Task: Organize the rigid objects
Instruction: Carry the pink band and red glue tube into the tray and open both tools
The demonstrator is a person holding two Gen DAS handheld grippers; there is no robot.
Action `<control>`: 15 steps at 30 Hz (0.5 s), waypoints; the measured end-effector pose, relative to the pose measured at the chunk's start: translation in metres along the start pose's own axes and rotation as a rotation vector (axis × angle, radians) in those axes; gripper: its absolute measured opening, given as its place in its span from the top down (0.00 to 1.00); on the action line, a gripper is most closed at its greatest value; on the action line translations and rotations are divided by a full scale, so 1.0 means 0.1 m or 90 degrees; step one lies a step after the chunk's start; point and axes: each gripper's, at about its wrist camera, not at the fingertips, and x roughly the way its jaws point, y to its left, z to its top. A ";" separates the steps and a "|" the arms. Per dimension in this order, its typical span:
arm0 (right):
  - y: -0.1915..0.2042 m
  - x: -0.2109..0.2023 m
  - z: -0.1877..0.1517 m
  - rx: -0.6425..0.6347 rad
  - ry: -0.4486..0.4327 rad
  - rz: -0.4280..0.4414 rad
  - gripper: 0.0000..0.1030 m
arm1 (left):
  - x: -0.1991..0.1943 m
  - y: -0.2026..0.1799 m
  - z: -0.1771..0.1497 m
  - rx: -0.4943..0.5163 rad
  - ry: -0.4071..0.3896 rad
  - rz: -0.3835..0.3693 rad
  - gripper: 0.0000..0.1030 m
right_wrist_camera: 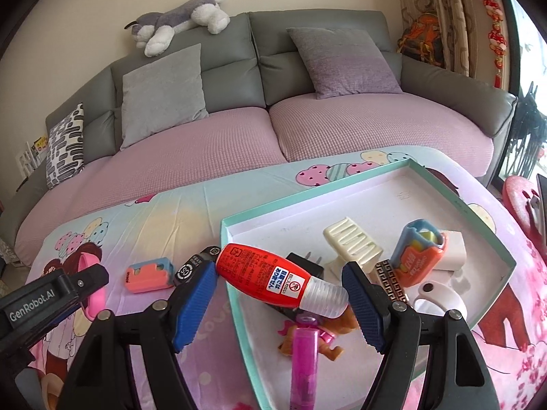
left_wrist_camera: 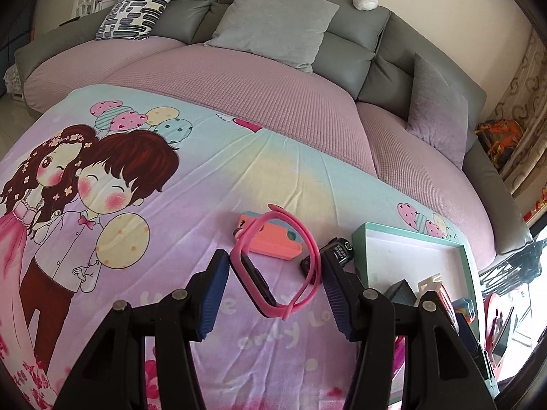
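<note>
- The left gripper [left_wrist_camera: 275, 273] has its blue pads clamped on a pink smartwatch [left_wrist_camera: 273, 266], held clear above the cartoon-print blanket [left_wrist_camera: 171, 177].
- The right gripper [right_wrist_camera: 280, 294] has its pads pressed on a red glue bottle [right_wrist_camera: 273, 278], base against one pad, clear ribbed cap against the other, lying crosswise above the left edge of the teal-rimmed tray [right_wrist_camera: 376, 171].
- In the tray: a cream clip [right_wrist_camera: 352, 242], an orange-and-blue eraser [right_wrist_camera: 417, 256], a black plug [right_wrist_camera: 307, 263], a pink tube [right_wrist_camera: 302, 358].
- On the blanket left of the tray lie another orange eraser [right_wrist_camera: 148, 275] and a black watch [right_wrist_camera: 191, 266].
</note>
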 end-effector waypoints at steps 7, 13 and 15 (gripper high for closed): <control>-0.52 -0.15 0.14 0.045 -0.028 -0.062 0.24 | 0.05 -0.50 -0.12 0.067 0.008 -0.041 0.45; -1.07 -0.20 0.17 0.124 -0.033 -0.113 0.24 | 0.12 -0.99 -0.29 0.141 0.020 -0.082 0.45; -1.21 -0.21 0.17 0.136 -0.035 -0.144 0.24 | 0.14 -1.14 -0.36 0.168 0.025 -0.088 0.45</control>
